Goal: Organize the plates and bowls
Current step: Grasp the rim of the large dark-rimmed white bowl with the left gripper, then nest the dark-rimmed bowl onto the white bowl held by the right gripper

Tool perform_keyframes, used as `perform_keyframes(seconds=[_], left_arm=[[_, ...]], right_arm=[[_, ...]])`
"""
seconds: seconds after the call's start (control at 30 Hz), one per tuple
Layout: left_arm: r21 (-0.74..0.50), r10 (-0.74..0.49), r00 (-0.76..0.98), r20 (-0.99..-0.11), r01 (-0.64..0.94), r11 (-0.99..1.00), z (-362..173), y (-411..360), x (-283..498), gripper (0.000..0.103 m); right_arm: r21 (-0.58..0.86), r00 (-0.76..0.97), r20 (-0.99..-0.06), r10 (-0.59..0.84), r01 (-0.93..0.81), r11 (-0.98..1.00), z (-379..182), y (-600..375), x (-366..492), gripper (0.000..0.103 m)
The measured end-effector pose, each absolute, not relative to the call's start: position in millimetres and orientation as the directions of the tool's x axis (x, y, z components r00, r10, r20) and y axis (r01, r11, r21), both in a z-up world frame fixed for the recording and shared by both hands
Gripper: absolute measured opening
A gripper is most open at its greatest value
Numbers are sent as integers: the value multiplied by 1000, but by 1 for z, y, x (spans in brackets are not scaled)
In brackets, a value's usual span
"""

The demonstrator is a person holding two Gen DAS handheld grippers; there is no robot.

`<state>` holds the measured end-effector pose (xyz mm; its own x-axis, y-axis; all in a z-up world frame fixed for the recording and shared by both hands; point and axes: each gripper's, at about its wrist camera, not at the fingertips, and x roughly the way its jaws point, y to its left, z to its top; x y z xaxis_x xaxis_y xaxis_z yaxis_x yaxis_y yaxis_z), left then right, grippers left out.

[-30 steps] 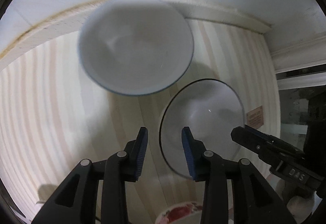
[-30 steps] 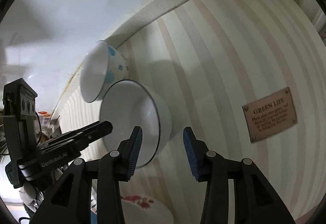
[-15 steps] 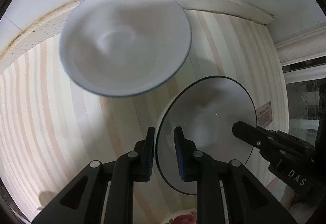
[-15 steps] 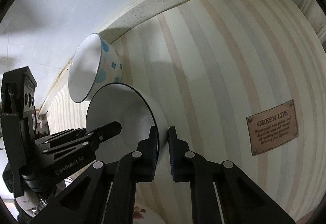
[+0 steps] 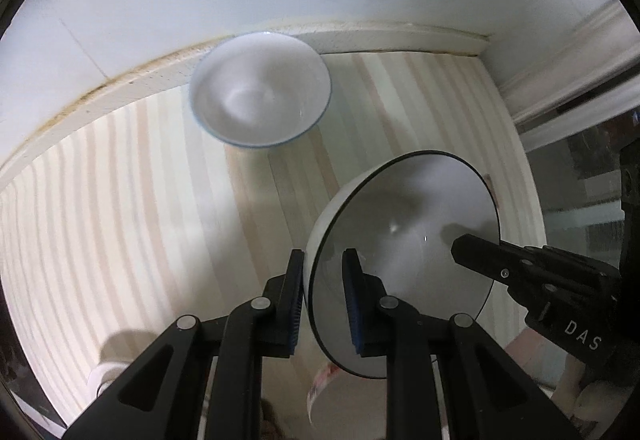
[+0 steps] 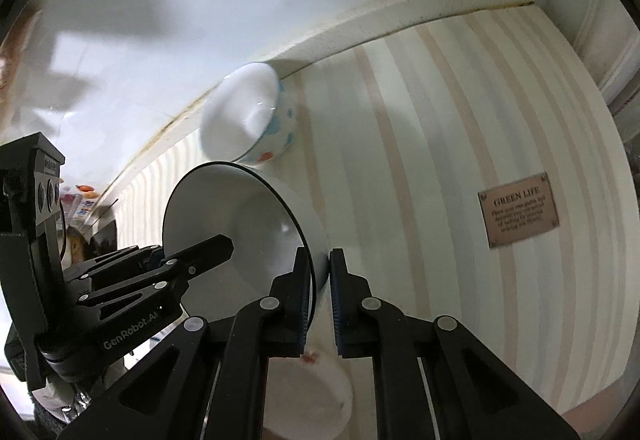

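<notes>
A white bowl with a thin black rim (image 5: 404,224) is held above the striped tabletop (image 5: 120,200). My left gripper (image 5: 322,304) is shut on its left rim. My right gripper (image 6: 320,296) is shut on the opposite rim of the same bowl (image 6: 240,216). A white bowl with blue and orange dots (image 6: 256,120) stands near the back wall; it also shows in the left wrist view (image 5: 260,88). A bowl with a red flower pattern (image 6: 308,396) lies below the held bowl, partly hidden.
A raised ledge (image 5: 120,84) runs along the wall behind the dotted bowl. A brown "GREEN LIFE" label (image 6: 518,214) is sewn on the cloth at the right. A window frame (image 5: 580,72) borders the table on the right.
Both grippers closed from open onto the black-rimmed bowl's rim, then lifted it. The dotted bowl now looks smaller and farther away.
</notes>
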<state>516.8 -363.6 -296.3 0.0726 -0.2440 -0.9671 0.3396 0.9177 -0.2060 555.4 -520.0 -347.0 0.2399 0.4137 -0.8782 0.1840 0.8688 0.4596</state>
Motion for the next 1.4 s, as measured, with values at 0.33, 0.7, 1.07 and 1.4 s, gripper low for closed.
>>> perform_keyframes(seconds=[0.33,0.7,1.07,1.4], left_arm=[[-214,-264,91,-960,364,906,-261,-349,470,17],[-216,-234,3,-972,373,902,-296,-335,435,17],[-184,-168,-75,-983,405,896,-332,-343,420,17],[-128,-110,-67,-992,445,886,-338,-353,418,17]], right_arm=[[469,267,-868,419,158,869,-299,-511,492,11],[458,190,-885,425,192,868,-322,-496,437,11],[428,106,-904,415,232,874,-361,-496,421,11],[418,67,-907,416,252,873,-374,-495,422,12]])
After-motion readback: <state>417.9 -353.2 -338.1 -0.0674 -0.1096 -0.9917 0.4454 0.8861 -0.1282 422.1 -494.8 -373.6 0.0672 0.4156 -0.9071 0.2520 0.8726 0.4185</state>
